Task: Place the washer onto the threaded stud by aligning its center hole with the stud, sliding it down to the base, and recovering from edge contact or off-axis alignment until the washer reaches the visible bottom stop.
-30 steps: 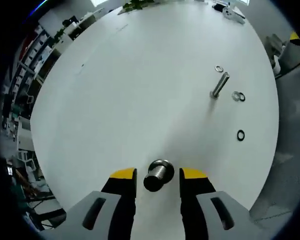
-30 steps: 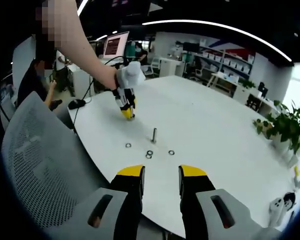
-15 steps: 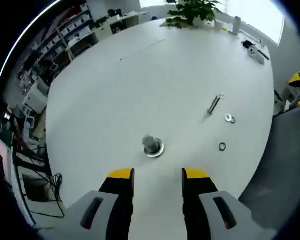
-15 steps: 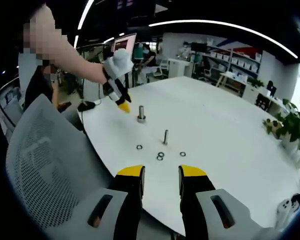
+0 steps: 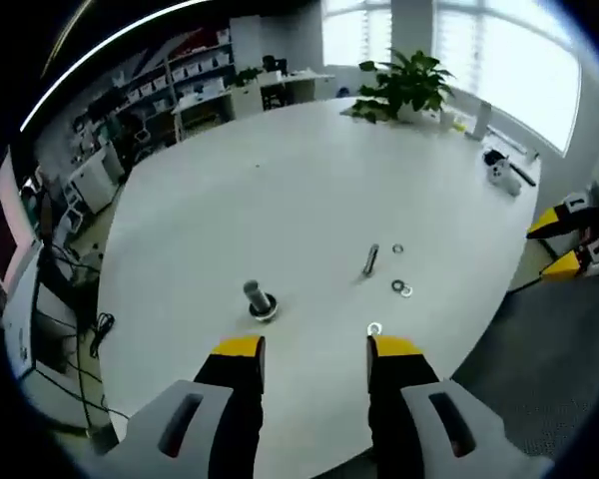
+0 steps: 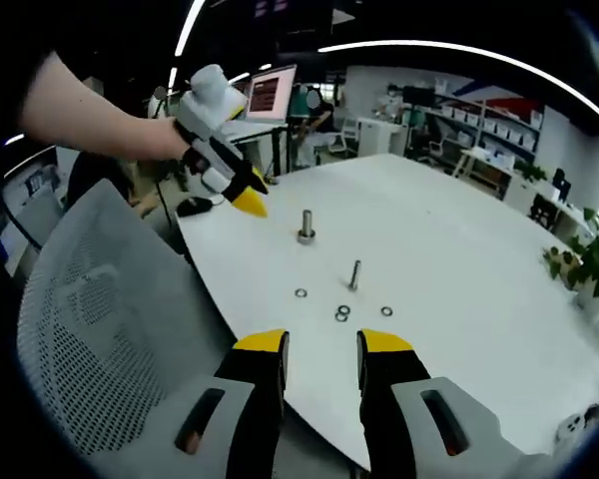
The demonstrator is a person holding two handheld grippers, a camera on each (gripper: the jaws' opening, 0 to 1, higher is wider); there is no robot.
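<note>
A thick threaded stud (image 5: 257, 298) stands upright on its round base on the white table (image 5: 280, 190); it is also in the right gripper view (image 6: 305, 227). A thinner bolt (image 5: 370, 259) (image 6: 354, 274) stands further along. Several washers lie flat around it, one (image 5: 374, 328) just beyond my left jaws and another (image 6: 300, 293) nearest the stud. My left gripper (image 5: 316, 349) hangs open and empty, above and short of the stud; a hand holds it (image 6: 248, 203) up over the table's edge. My right gripper (image 6: 323, 344) is open and empty, off the table's near edge.
A grey mesh chair (image 6: 100, 329) stands by the table, left of my right gripper. My right gripper's yellow tips (image 5: 559, 242) show past the table's right edge. A potted plant (image 5: 399, 85) and small items (image 5: 504, 170) sit at the far side. Desks and a monitor (image 6: 272, 95) stand behind.
The stud lay between my open left jaws a second ago. It now stands free on the table and my left gripper has risen and drawn back from it. The right gripper shifted slightly.
</note>
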